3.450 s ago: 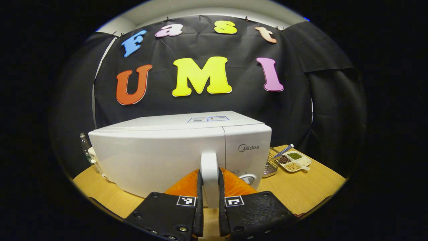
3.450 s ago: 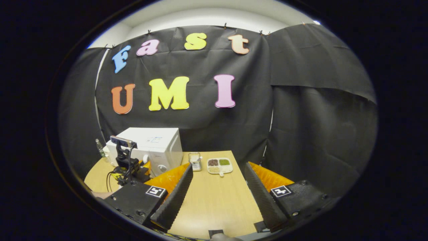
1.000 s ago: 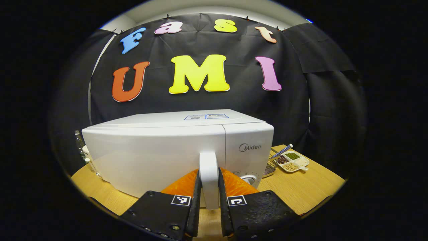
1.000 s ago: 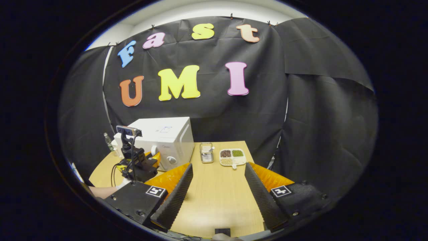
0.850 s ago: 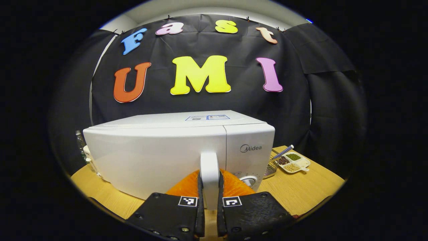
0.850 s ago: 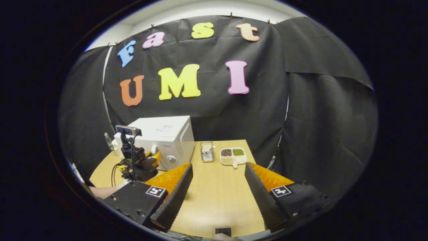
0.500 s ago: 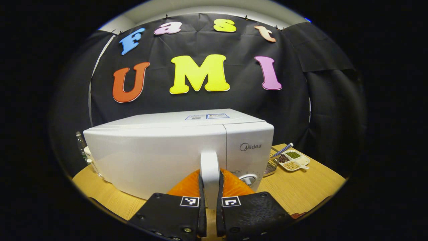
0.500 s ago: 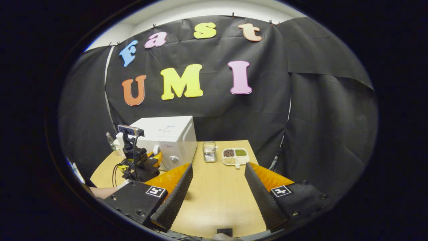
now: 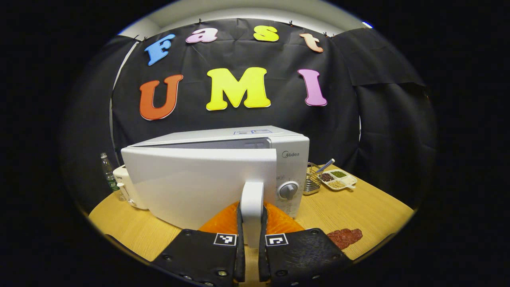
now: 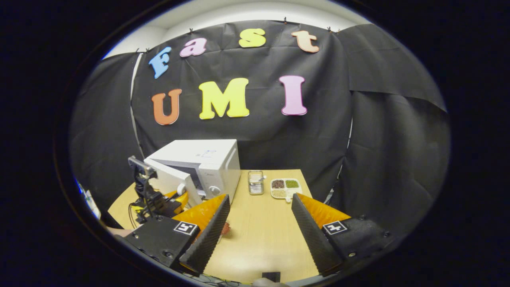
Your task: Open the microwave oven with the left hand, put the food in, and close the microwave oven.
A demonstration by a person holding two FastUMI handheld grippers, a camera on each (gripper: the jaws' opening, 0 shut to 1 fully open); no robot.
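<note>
Since half a second ago the microwave door (image 9: 199,183) has swung out from the microwave oven (image 9: 289,159); a dark gap now shows between the door's top edge and the body, and the control knob (image 9: 287,190), before partly hidden, is now fully seen. The left gripper (image 9: 250,255) stays closed on the door handle (image 9: 252,207), with both fingers pressing on its 2 sides.

In the right gripper view, the right gripper (image 10: 258,227) hangs open and empty over the wooden table (image 10: 259,235), well apart from the oven, whose door stands clearly ajar.

The food (image 9: 345,236), a flat dark red piece, lies on the table near the front edge, to the right of the door. I judge it light, soft and maybe a little slippery, so it is better to pinch it gently at its edge, or across its narrow part, without squeezing hard.

The door looks stiff and hinged on its left side. The handle is a good place to hold, and the pull should follow the arc of the door.
</note>
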